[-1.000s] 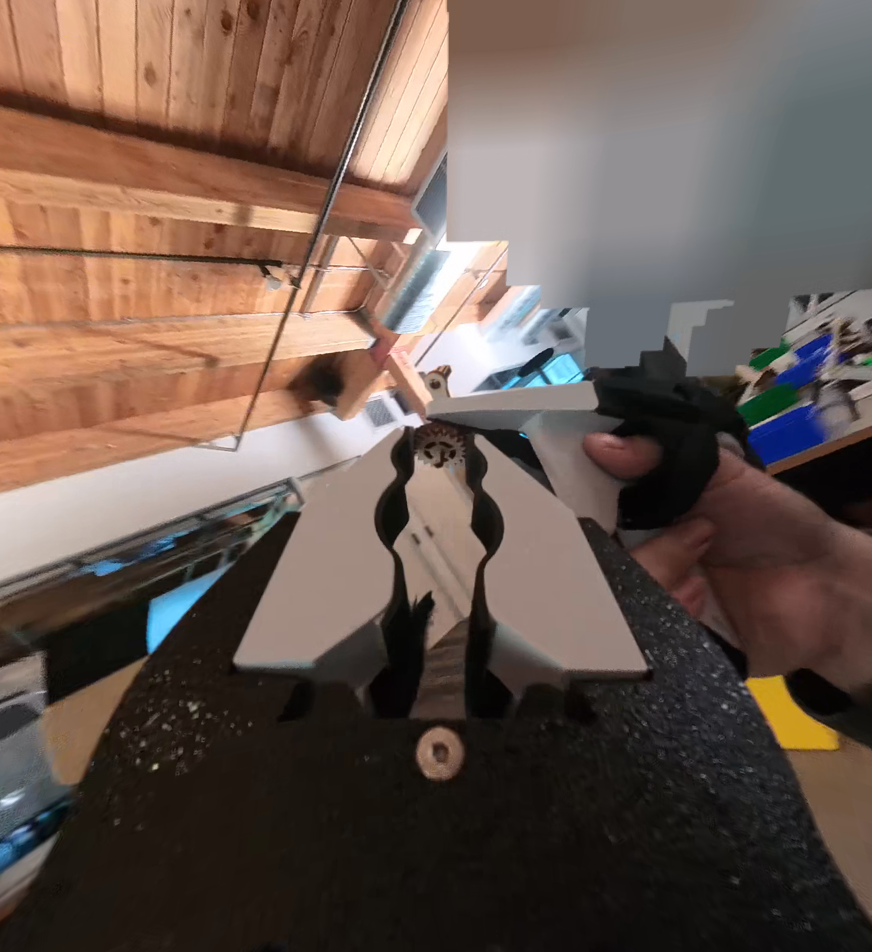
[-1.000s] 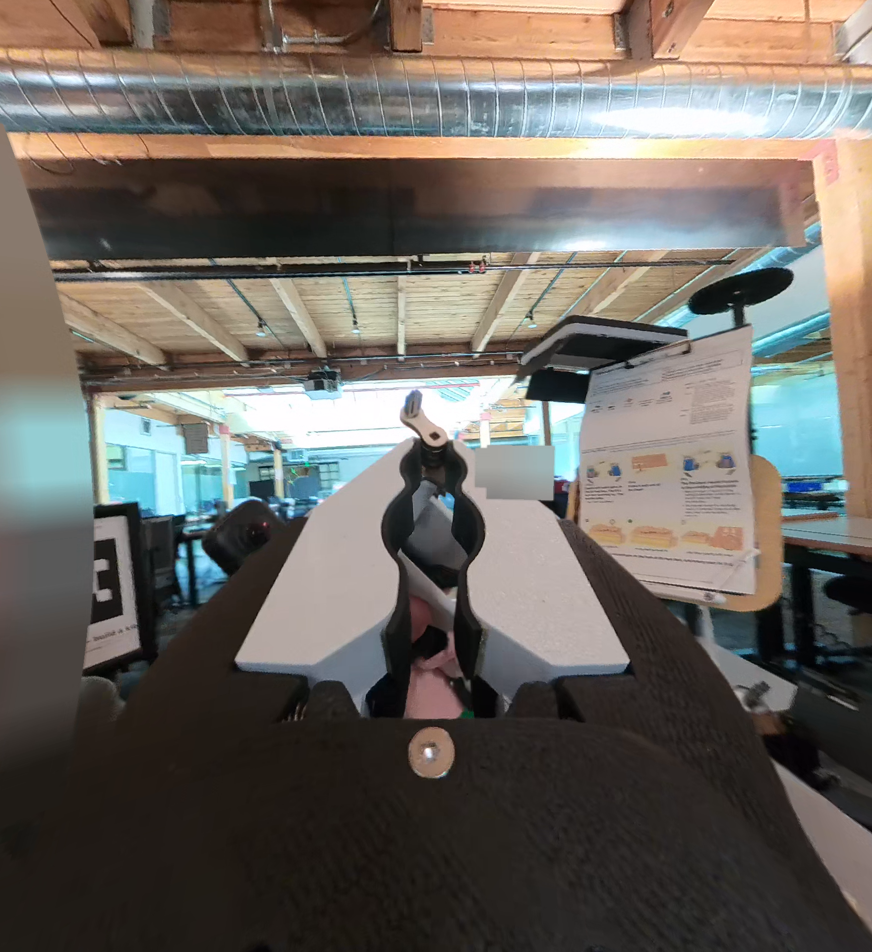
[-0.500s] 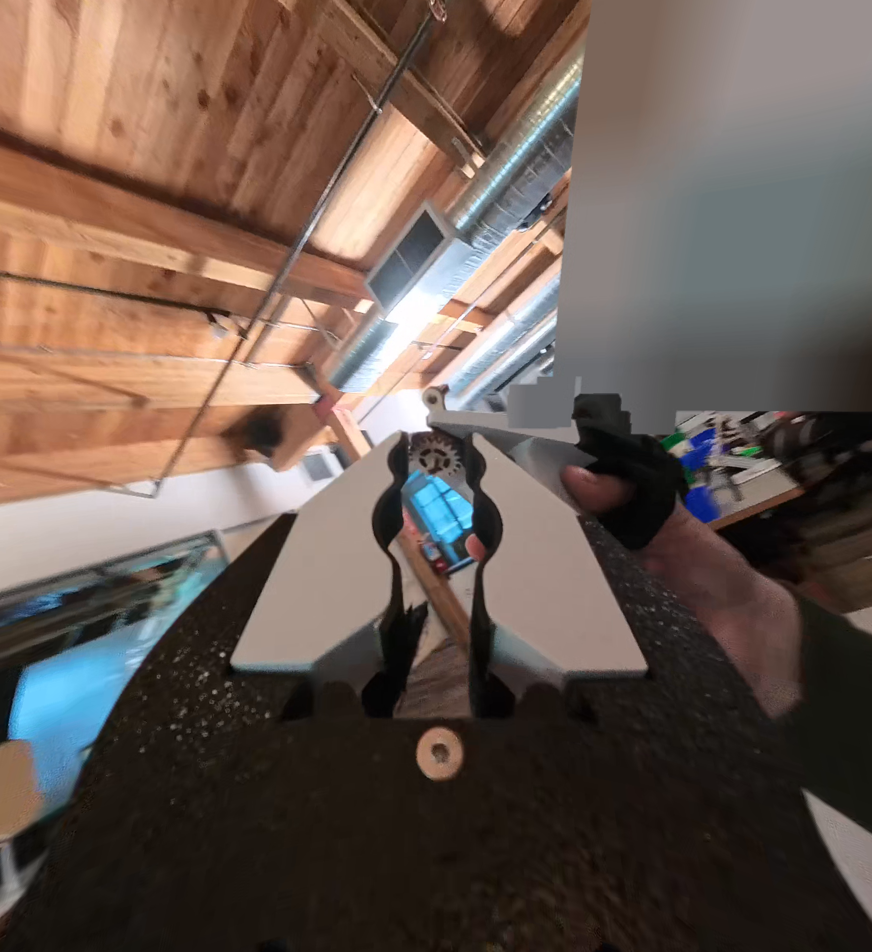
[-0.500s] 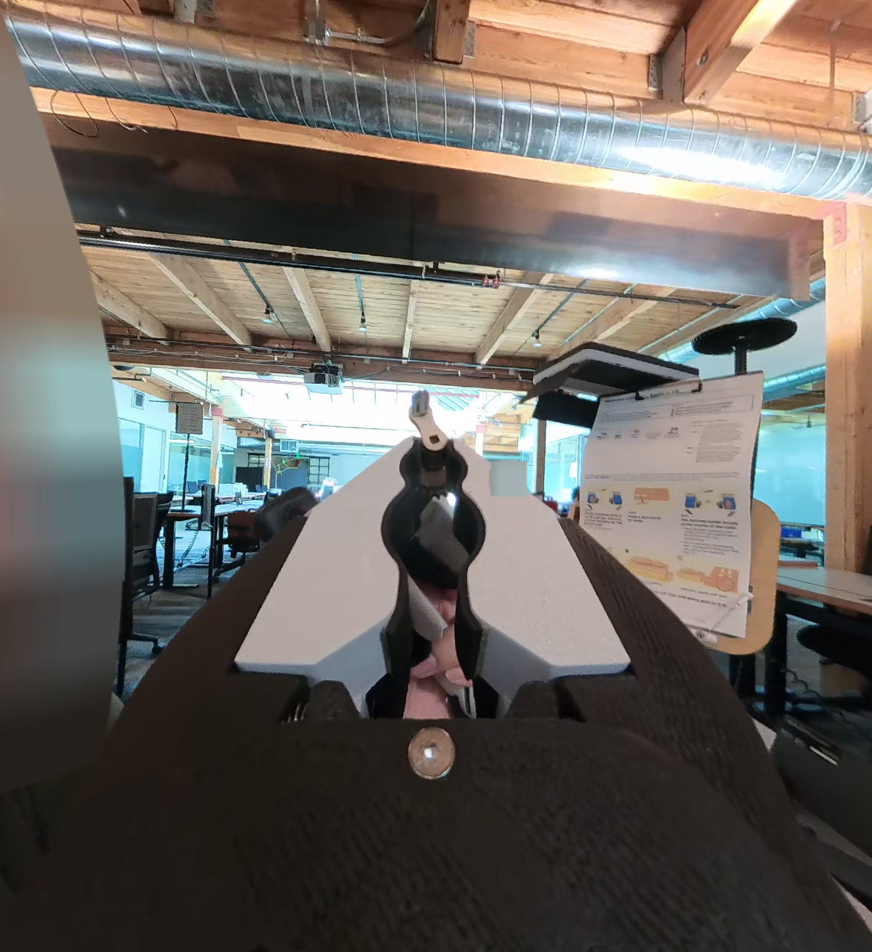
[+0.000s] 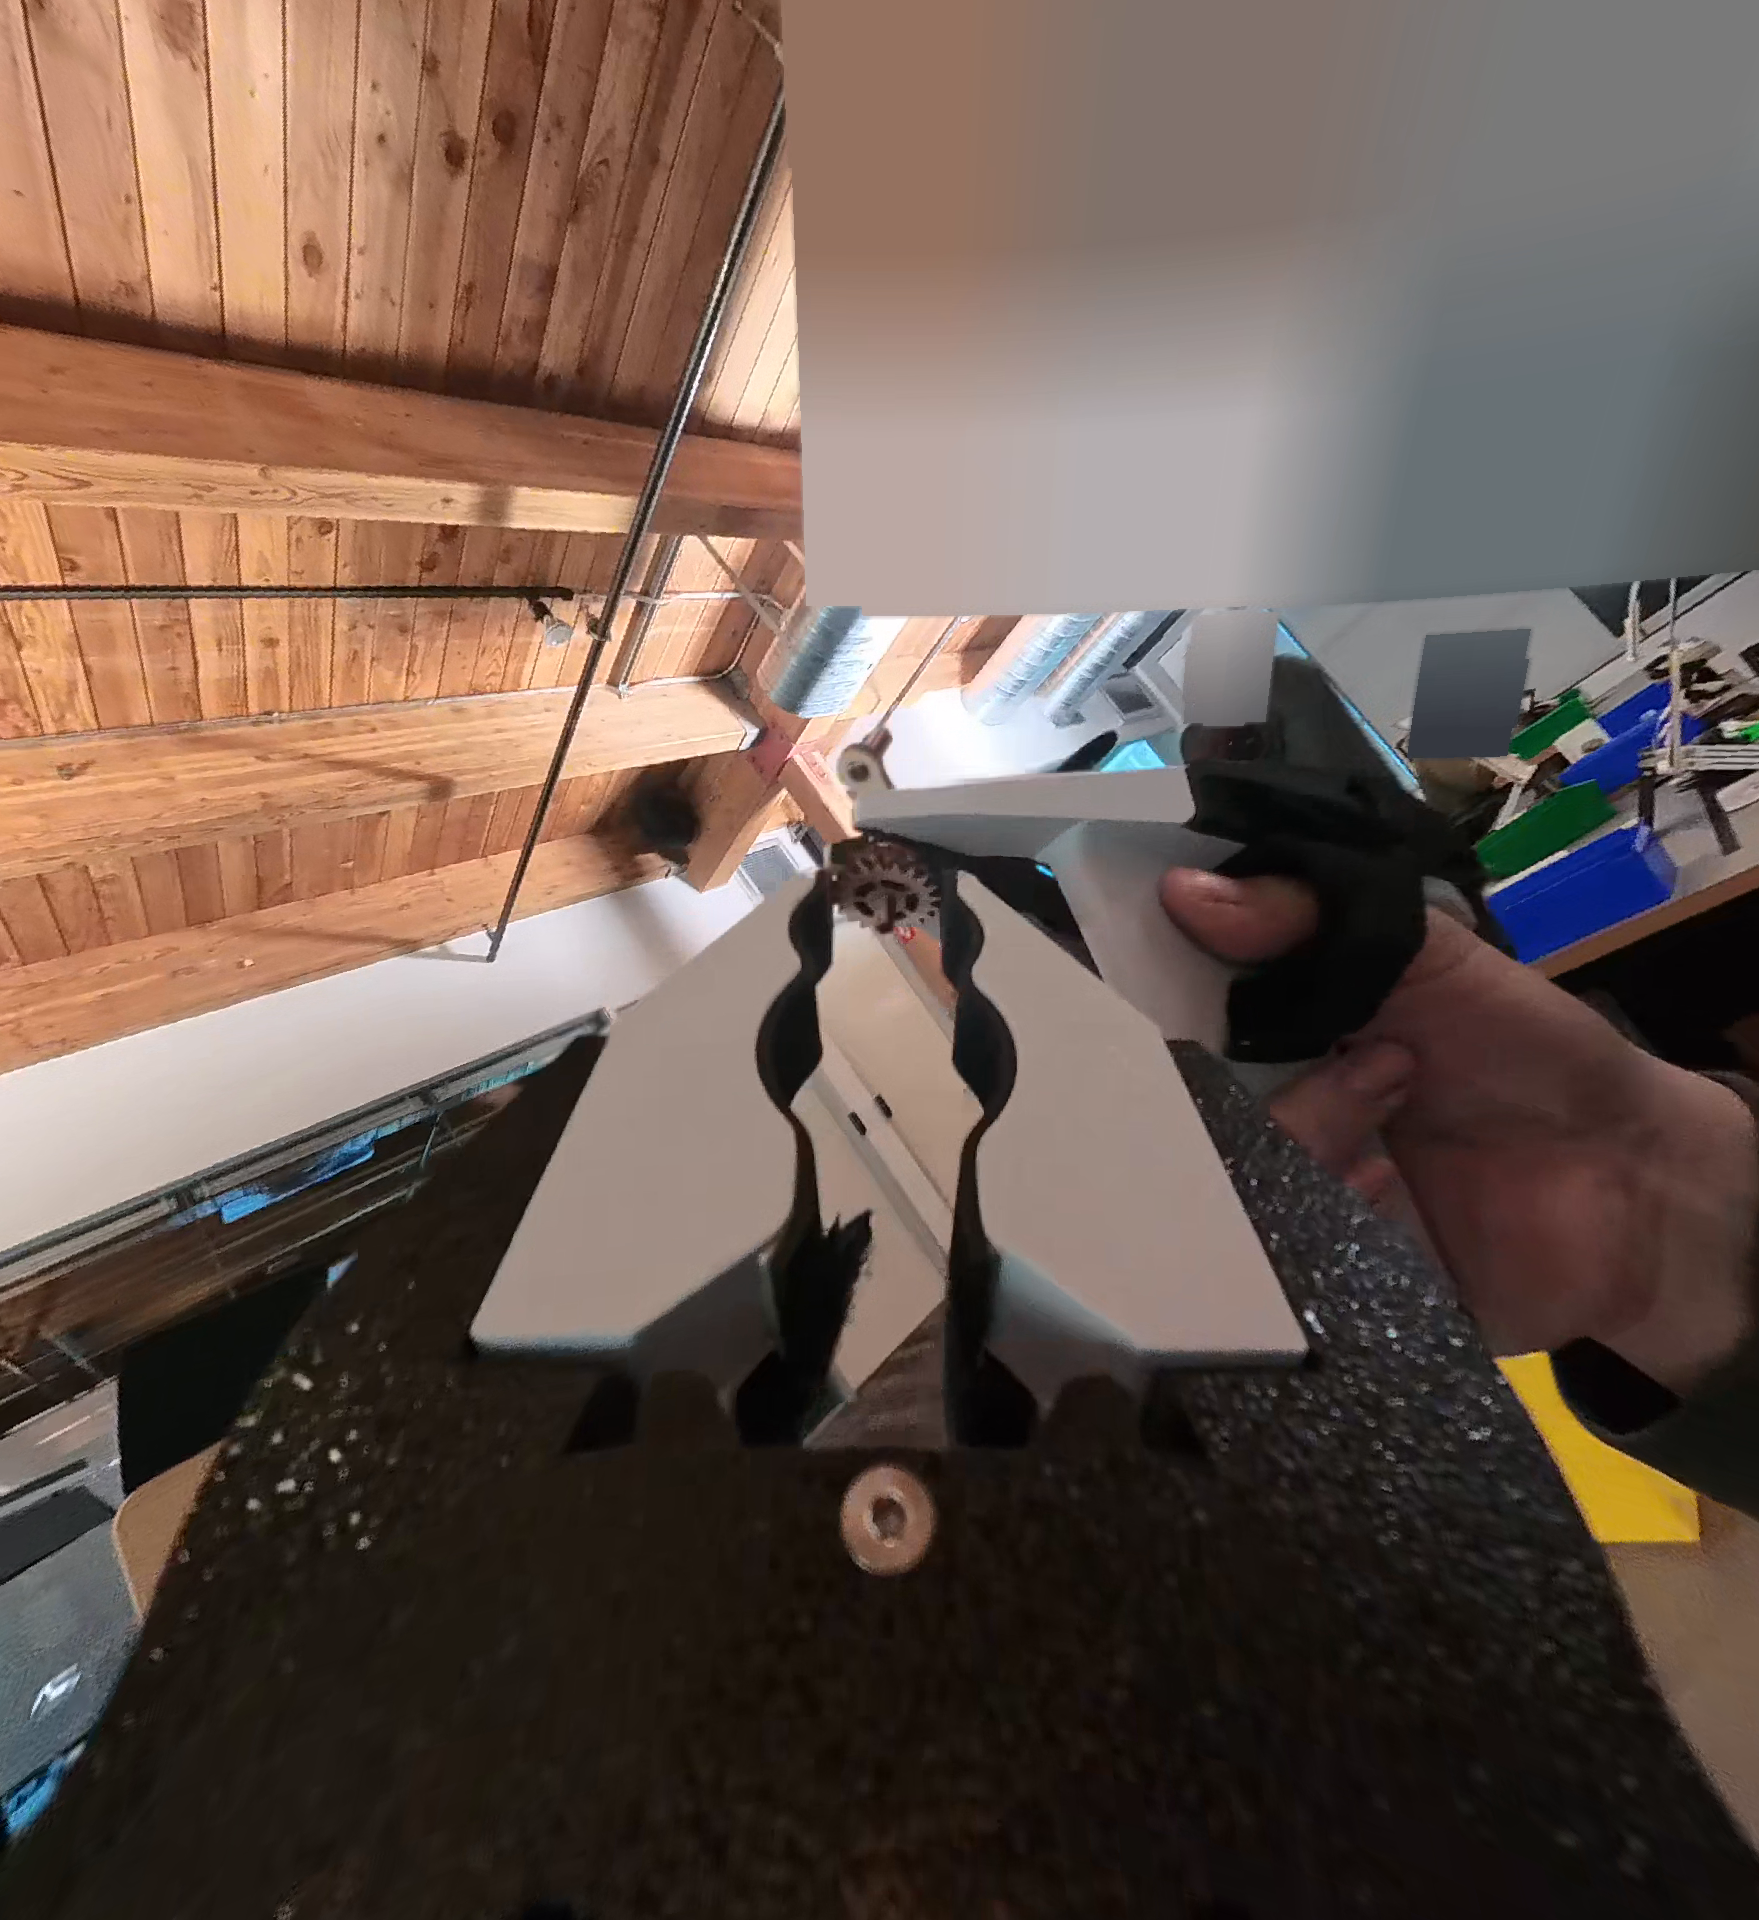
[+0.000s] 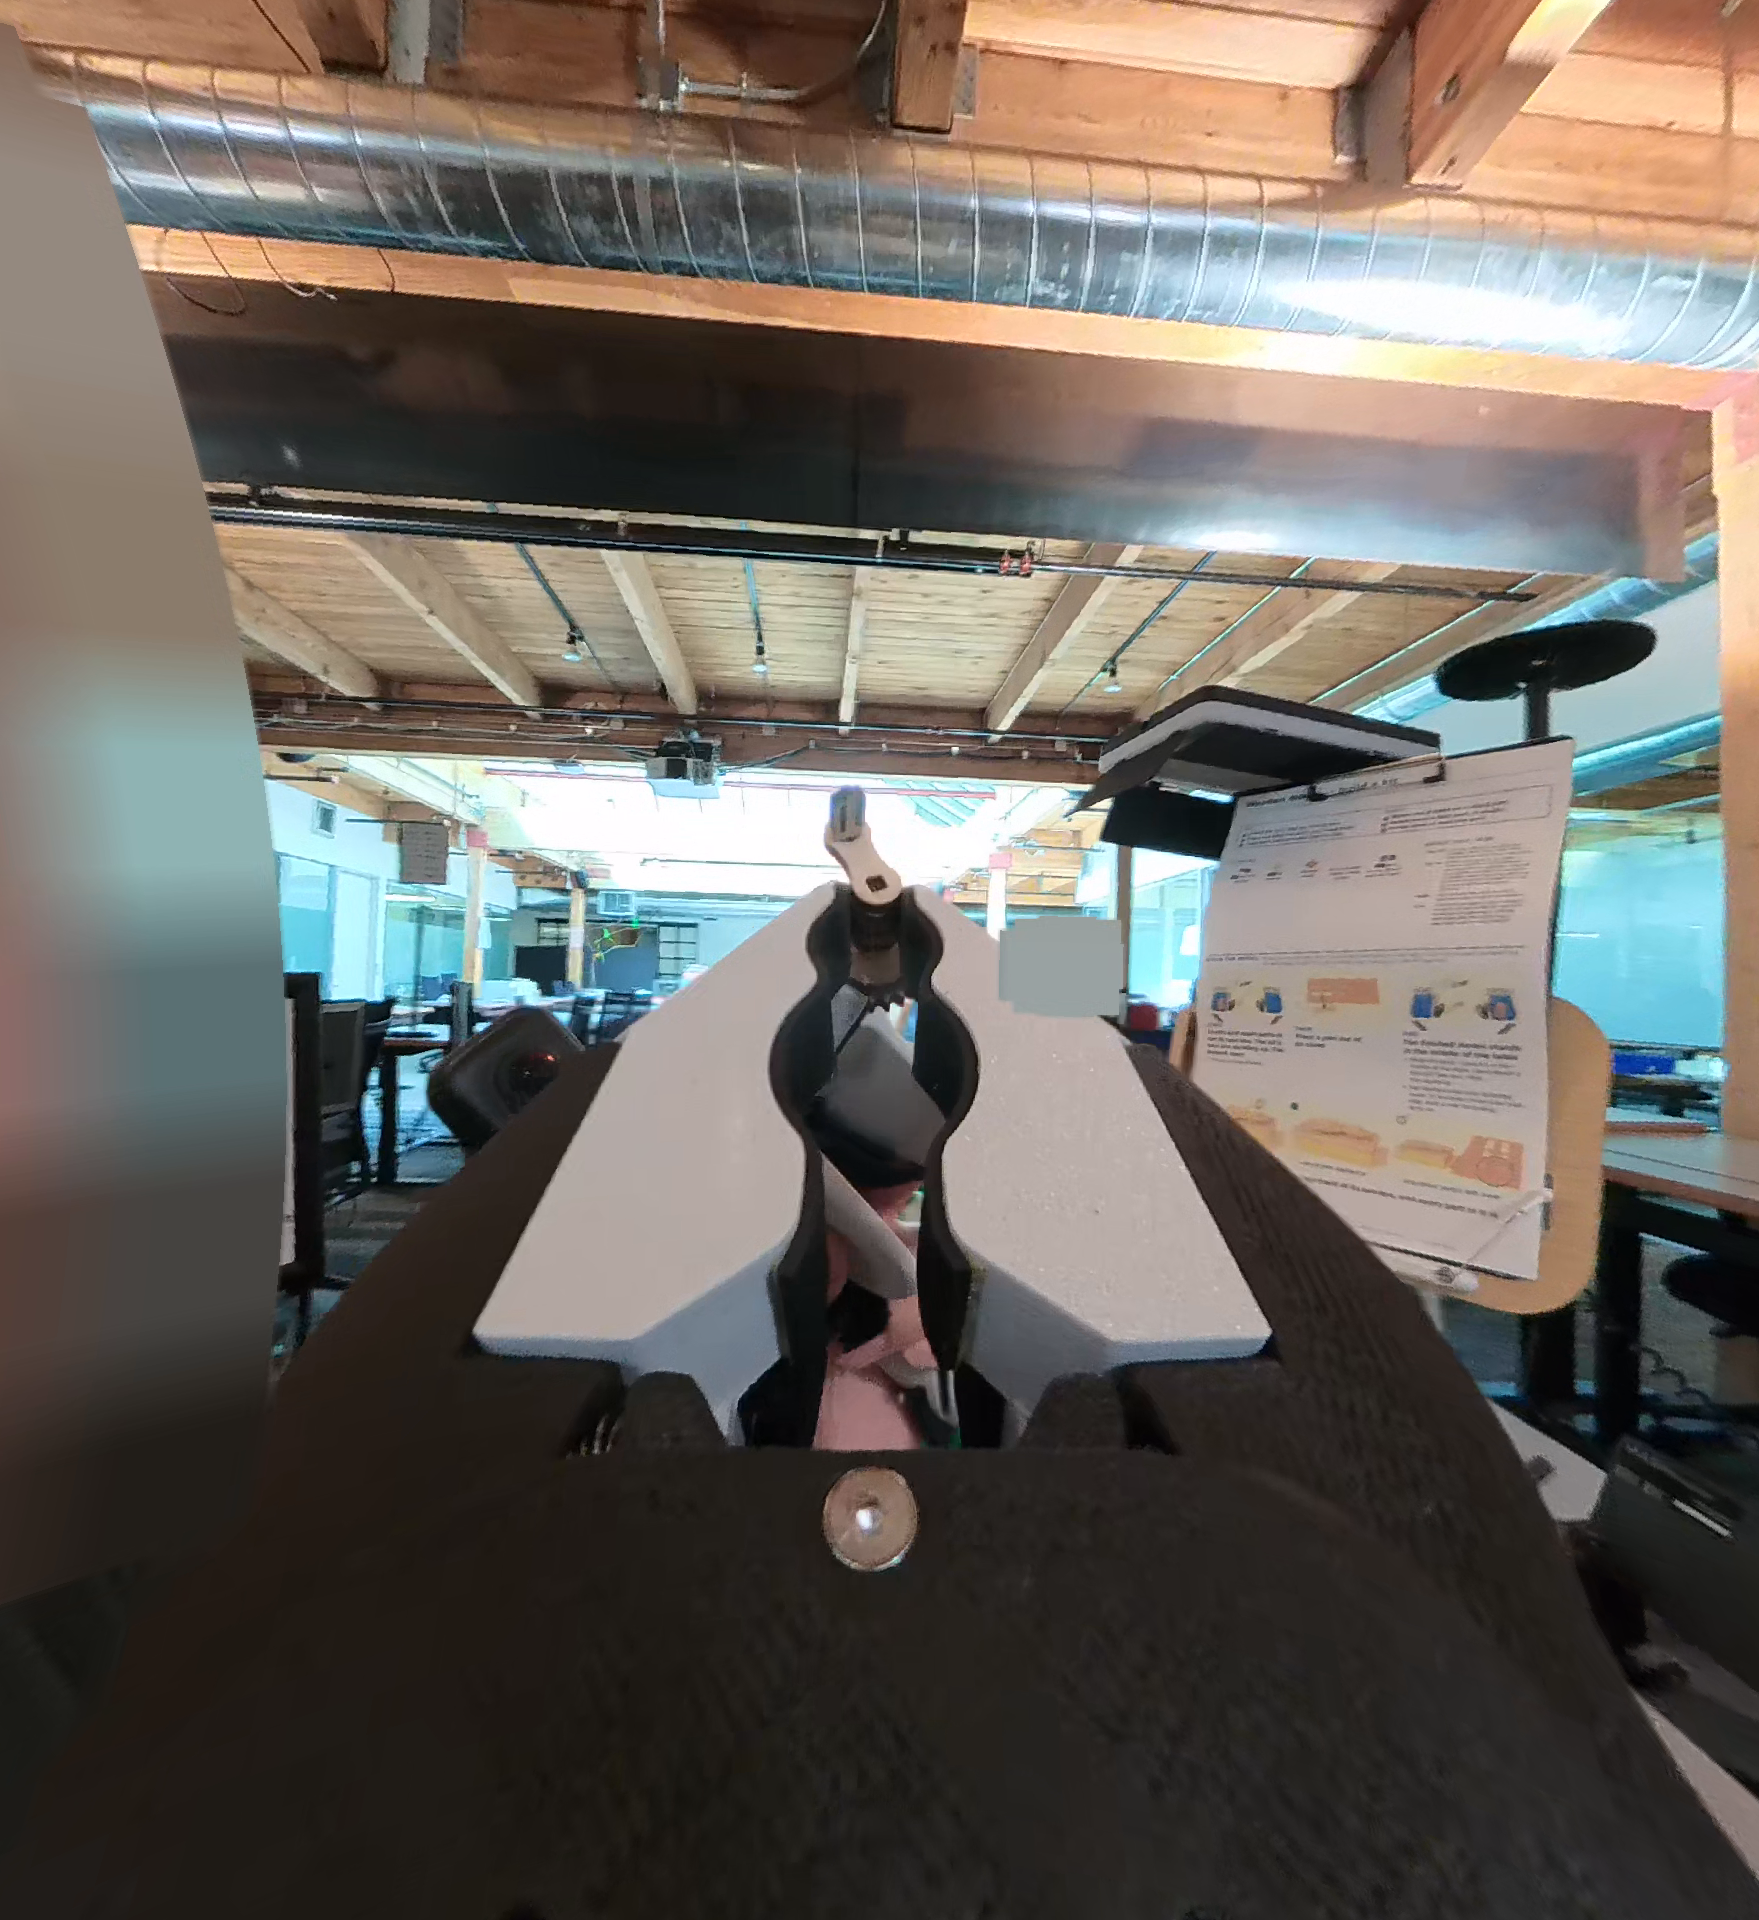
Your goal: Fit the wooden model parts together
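My left gripper [image 5: 885,883] points up toward the ceiling and is shut on a small dark wooden gear [image 5: 885,900] pinched at its tips. My right gripper [image 5: 859,805] comes in from the right, held by a hand [image 5: 1498,1164], and lies just above the gear. In the right wrist view my right gripper [image 6: 870,906] is shut on a small pale wooden crank piece [image 6: 854,847] that sticks up past its tips. The gear's teeth [image 6: 894,1004] and a left finger [image 6: 875,1086] show through the gap between the right fingers. Whether the two parts touch I cannot tell.
An instruction sheet on a stand [image 6: 1374,997] is at the right, with a black camera [image 6: 501,1081] at the left. Blue and green bins [image 5: 1581,883] sit on a bench at the right. Wooden beams and a metal duct [image 6: 854,218] are overhead.
The left view swung toward the ceiling and back again. The right view tilted slightly upward. Both grippers stayed shut on their parts, with the crank piece close above the gear.
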### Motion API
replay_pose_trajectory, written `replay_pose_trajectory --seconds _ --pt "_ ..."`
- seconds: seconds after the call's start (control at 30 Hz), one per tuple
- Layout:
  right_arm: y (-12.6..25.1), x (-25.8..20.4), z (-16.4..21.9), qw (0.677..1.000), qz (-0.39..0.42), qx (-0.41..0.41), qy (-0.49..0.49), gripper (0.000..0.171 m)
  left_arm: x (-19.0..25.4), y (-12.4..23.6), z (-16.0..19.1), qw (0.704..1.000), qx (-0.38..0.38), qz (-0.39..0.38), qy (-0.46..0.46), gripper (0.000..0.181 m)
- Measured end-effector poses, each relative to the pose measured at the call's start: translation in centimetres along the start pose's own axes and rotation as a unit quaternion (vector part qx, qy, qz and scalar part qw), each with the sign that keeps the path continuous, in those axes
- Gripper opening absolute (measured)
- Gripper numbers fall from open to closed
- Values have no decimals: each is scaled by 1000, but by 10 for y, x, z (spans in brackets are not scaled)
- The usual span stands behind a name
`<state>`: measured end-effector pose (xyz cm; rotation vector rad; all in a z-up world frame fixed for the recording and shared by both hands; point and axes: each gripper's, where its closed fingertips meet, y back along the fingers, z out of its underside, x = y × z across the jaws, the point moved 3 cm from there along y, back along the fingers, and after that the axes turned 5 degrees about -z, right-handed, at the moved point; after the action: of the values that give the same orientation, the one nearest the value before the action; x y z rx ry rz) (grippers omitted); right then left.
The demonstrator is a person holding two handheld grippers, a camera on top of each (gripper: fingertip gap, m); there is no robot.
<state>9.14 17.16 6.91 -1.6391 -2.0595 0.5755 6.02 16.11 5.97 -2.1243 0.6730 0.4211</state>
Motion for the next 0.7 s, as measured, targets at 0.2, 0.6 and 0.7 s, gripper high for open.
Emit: replay_pose_trajectory --seconds 0.2,0.6,0.7 --pt "1 6 2 1000 -3 11 -11 6 -4 -1 6 989 -5 54 138 16" --pt "8 26 9 999 33 -9 -9 6 -10 -4 29 974 -20 85 211 16" --pt "8 21 11 1000 3 -28 -11 5 -11 -1 29 910 -5 181 373 16"
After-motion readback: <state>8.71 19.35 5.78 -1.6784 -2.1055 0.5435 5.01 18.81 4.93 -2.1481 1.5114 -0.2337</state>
